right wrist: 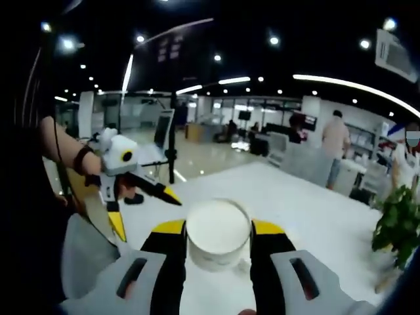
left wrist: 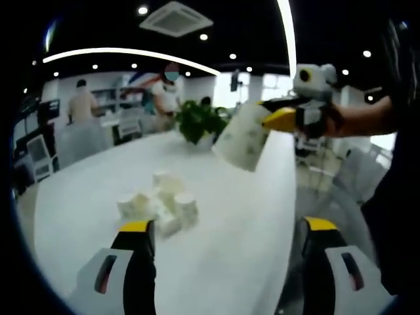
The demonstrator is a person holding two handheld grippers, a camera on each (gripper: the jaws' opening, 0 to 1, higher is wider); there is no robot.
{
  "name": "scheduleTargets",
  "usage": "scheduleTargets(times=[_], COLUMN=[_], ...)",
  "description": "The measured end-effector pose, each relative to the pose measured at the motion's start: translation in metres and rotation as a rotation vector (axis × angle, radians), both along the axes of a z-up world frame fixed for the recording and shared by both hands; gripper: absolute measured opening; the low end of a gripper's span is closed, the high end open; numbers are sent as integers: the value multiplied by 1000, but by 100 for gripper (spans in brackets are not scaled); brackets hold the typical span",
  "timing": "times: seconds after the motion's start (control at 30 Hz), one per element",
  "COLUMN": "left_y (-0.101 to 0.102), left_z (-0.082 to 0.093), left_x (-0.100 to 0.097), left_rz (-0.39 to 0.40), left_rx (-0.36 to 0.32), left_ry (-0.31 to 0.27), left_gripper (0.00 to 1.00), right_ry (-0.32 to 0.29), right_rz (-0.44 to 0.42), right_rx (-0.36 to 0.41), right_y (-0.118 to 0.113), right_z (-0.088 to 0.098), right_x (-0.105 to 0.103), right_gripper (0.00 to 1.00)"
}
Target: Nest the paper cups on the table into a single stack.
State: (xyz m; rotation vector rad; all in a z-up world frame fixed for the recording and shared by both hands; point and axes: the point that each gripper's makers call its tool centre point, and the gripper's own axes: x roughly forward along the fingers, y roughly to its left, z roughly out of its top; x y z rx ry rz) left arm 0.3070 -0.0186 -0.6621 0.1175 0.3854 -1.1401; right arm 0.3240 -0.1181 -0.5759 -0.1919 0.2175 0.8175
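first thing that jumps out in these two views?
The paper cup clamped between the right gripper jaws, its mouth facing that camera; in the left gripper view it hangs tilted above the white table. Next, the cluster of loose cups on the table ahead of the open left gripper.

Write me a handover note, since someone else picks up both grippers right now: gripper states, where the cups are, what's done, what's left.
Right gripper: shut on a paper cup, held in the air above the white table; in the left gripper view the same cup tilts, mouth away from the cluster.
Left gripper: open, holding nothing, low over the table near its edge.
Loose cups: a small cluster on the table ahead of the left gripper, some upright, some seemingly tipped; count unclear.
Done: one cup lifted. No stack visible yet.
Left: nest the held cup with another, then add the rest.
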Motion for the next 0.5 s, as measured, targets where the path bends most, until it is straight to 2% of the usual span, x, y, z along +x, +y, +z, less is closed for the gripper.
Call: scheduleTargets(times=[0.1,0.23,0.3,0.4,0.5], left_y=[-4,-11,-14,-17,-23], left_z=[0,9,14,17,24], left_x=[-2,-2,-4,-6,-13], left_rz=[-6,-5,-13,-25,-46], left_rx=[-13,-65,-91,-103,-159], left_ry=[19,19,34,40,91], left_gripper=[88,87,83,80,77], right_ry=[11,20,20,24,31], right_rz=[3,21,32,42,51], right_rx=[14,9,17,23,49], right_y=[3,9,13,19,25], right_z=[-2,-6,-6,-8,-7], right_x=[-1,-5,-7,-8,-8], right_gripper=[34,34,34,34,34])
